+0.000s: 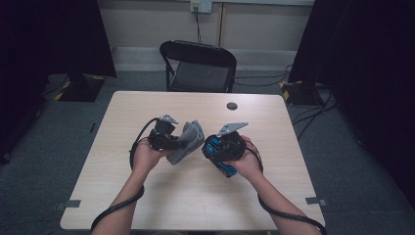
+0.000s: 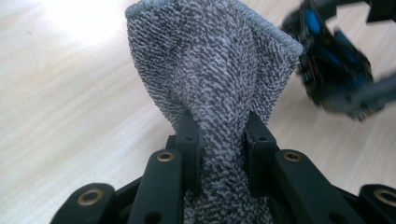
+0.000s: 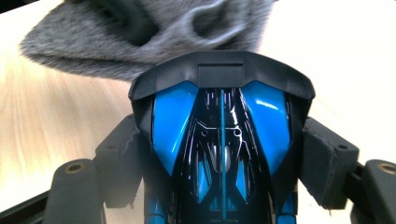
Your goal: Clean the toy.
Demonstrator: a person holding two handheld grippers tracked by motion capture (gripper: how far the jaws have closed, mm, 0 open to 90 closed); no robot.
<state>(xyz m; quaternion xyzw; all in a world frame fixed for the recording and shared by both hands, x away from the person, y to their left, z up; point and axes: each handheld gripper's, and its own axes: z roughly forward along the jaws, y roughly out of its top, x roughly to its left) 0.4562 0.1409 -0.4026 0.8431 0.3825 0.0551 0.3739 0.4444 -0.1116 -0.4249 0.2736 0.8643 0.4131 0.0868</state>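
Holding a grey cloth [image 2: 210, 70] pinched between its jaws, the left gripper [image 1: 172, 139] lifts it above the middle of the table [image 1: 147, 196], while the right gripper [image 1: 215, 147] is clamped around a blue and black toy car [image 3: 222, 154] just beside it. Cloth and car look almost touching. If the car is wiped too firmly, it could twist out of the jaws, or the bunched cloth could slip free.

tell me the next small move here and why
Probably bring the grey cloth across onto the blue and black toy car and start wiping. The left gripper is shut on the cloth, the right gripper is shut on the car, and the high view shows a small gap between cloth and car above the table.
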